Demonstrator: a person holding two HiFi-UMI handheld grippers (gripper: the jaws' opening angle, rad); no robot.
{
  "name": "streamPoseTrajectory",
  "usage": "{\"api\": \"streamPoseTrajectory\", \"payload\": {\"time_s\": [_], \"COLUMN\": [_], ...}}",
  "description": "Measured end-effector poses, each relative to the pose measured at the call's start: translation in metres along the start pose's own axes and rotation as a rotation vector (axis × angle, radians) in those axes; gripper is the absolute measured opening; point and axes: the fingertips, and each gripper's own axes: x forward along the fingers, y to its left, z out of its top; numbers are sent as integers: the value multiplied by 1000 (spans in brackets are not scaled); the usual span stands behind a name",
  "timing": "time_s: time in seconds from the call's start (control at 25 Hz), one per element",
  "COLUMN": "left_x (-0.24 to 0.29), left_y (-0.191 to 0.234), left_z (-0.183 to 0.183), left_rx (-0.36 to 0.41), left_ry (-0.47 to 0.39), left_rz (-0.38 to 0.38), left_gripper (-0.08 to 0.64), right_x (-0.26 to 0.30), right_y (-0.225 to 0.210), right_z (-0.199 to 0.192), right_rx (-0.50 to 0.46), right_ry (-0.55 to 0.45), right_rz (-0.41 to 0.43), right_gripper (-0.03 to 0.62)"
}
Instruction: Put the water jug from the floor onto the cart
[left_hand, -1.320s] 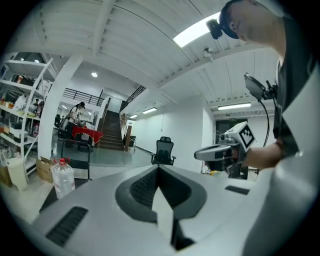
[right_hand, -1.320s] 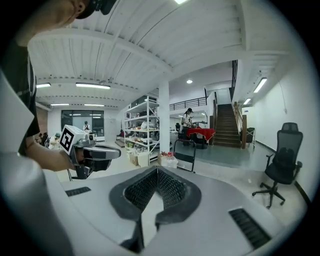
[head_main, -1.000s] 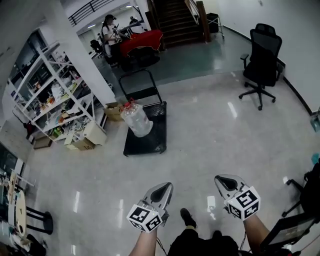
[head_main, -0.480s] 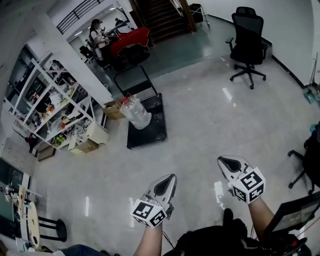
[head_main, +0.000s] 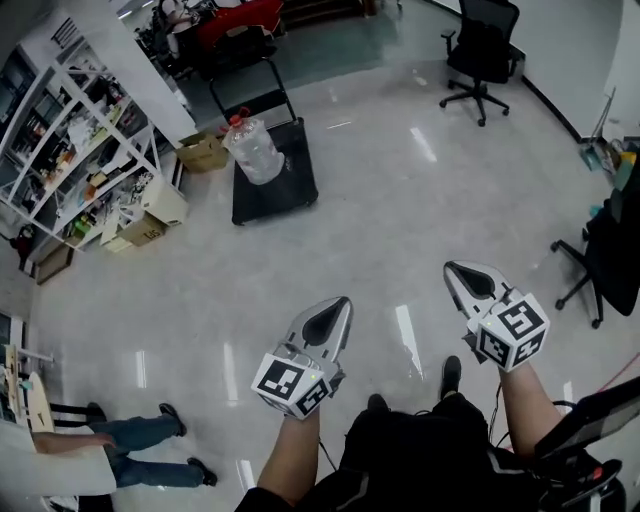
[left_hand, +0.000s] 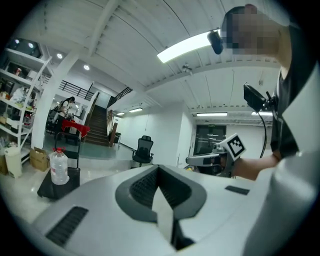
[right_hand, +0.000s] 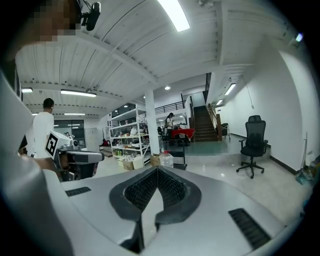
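A clear water jug (head_main: 253, 150) with a red cap stands upright on the black flat cart (head_main: 292, 186), far across the floor at the upper left of the head view. In the left gripper view the jug (left_hand: 59, 167) shows small at the left, on the cart (left_hand: 49, 190). In the right gripper view the jug (right_hand: 165, 159) sits just above the jaws. My left gripper (head_main: 339, 305) and right gripper (head_main: 459, 271) are held side by side near my body, far from the cart. Both are shut and hold nothing.
White shelves (head_main: 75, 150) full of items and cardboard boxes (head_main: 203, 152) line the left side by the cart. A black office chair (head_main: 480, 48) stands at the back right, another chair (head_main: 605, 255) at the right edge. A person's legs (head_main: 130, 450) show at the lower left.
The cart and jug have slid up and away in the head view as both grippers drew back from them. A person's legs have come into view at the lower left.
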Motion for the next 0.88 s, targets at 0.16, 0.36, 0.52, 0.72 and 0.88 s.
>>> {"api": "streamPoseTrajectory", "payload": {"time_s": [0.16, 0.36, 0.52, 0.72, 0.88], "left_x": [-27, -41, -42, -40, -41], "left_y": [-24, -53, -75, -108, -116], "left_z": [-1, 14, 20, 28, 29], "left_rx": [-23, -27, 9, 48, 54], "left_ry": [-14, -57, -41, -52, -41], "left_rz": [-17, 10, 10, 23, 48], "left_gripper": [-5, -5, -5, -5, -5], "right_x": [-31, -64, -81, -102, -111], "right_y": [33, 40, 36, 28, 30], "right_z": [2, -1, 6, 8, 18], "right_rx": [-1, -3, -23, -7, -49], "right_ry": [-13, -7, -27, -53, -68], "right_rz": [3, -2, 0, 26, 45], "right_gripper": [3, 2, 2, 2, 2]}}
